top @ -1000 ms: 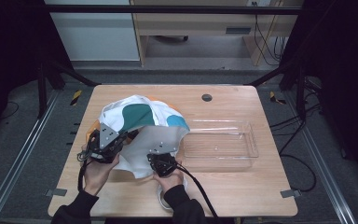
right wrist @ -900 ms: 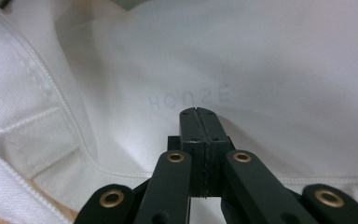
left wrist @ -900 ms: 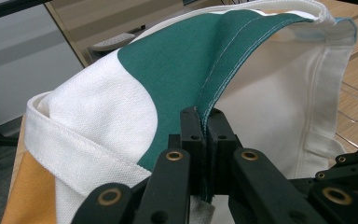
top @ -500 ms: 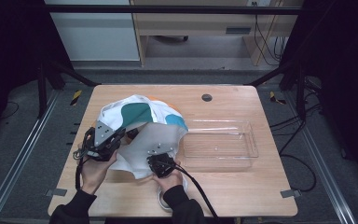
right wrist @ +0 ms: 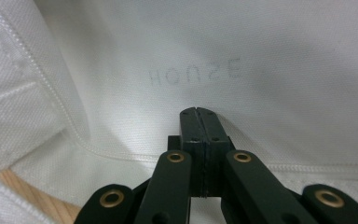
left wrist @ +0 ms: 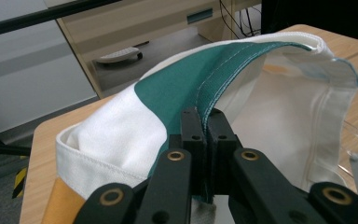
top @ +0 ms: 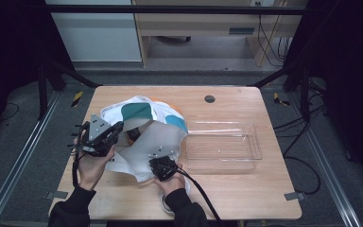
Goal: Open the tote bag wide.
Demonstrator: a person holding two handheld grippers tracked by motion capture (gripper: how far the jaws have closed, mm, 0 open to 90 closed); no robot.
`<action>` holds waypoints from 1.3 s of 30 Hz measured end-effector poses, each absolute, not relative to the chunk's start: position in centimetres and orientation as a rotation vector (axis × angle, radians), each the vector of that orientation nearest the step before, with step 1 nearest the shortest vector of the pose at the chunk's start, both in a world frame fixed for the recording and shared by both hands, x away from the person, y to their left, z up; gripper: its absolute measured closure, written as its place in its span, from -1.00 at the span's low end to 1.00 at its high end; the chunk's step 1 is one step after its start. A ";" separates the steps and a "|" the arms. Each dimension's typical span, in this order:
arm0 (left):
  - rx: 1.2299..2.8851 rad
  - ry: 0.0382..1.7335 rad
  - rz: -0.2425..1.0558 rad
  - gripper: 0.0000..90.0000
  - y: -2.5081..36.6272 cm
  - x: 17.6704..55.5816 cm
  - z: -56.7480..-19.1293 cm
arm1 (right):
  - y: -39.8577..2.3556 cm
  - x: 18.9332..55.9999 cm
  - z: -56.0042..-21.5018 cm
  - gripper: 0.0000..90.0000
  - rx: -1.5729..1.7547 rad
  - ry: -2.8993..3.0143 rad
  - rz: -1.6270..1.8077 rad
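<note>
The white woven-fabric garment with teal, orange and pale blue colour blocks lies crumpled on the left half of the light wooden table, its right edge just beside the clear rectangular plastic tray. The fabric is a fine piqué weave with stitched hems. In the left gripper view a teal panel runs along a lifted, folded edge, with an orange patch at the lower left. In the right gripper view faint mirrored lettering shows through the white cloth.

The left gripper is closed on a teal seam of the garment, which passes between its black jaws and is held raised off the table. The right gripper is closed, jaws together, with a fold of white cloth pinched at the near hem.

The table has a round dark grommet near its far edge. The tray stands empty, right of centre. A black metal frame surrounds the table. Beyond it stand a pale wooden desk and a grey floor, with cables hanging at the far right
</note>
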State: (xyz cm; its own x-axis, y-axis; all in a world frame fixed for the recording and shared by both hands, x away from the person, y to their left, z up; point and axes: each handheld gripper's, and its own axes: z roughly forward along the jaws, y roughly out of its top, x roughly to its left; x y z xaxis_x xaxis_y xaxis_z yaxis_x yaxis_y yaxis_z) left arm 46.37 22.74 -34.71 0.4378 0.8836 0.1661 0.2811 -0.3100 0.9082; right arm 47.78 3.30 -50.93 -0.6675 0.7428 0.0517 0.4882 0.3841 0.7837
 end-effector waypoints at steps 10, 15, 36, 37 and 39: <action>1.777 1.021 0.894 0.95 23.4 48.1 -32.6 | 3.4 47.7 -50.9 1.00 1.071 2.347 1.167; 1.760 1.038 0.903 0.96 23.5 49.0 -32.0 | 3.4 47.6 -50.9 1.00 1.075 2.348 1.168; 1.703 1.096 0.910 0.96 23.6 52.6 -31.5 | 3.6 47.4 -50.9 1.00 1.052 2.372 1.169; 1.701 1.098 0.912 0.96 23.6 52.8 -31.5 | 3.6 47.4 -50.9 1.00 1.052 2.373 1.171; 1.695 1.104 0.911 0.96 23.7 53.1 -31.6 | 3.6 47.4 -50.9 1.00 1.054 2.370 1.174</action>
State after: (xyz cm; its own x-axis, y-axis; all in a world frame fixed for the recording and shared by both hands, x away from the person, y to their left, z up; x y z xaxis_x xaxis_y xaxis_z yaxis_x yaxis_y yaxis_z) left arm 53.10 23.71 -31.63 0.3328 0.9370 0.1060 0.2822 -0.2062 0.9369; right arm 47.37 3.61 -50.89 -0.6890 0.7225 0.0575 0.4835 0.3991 0.7791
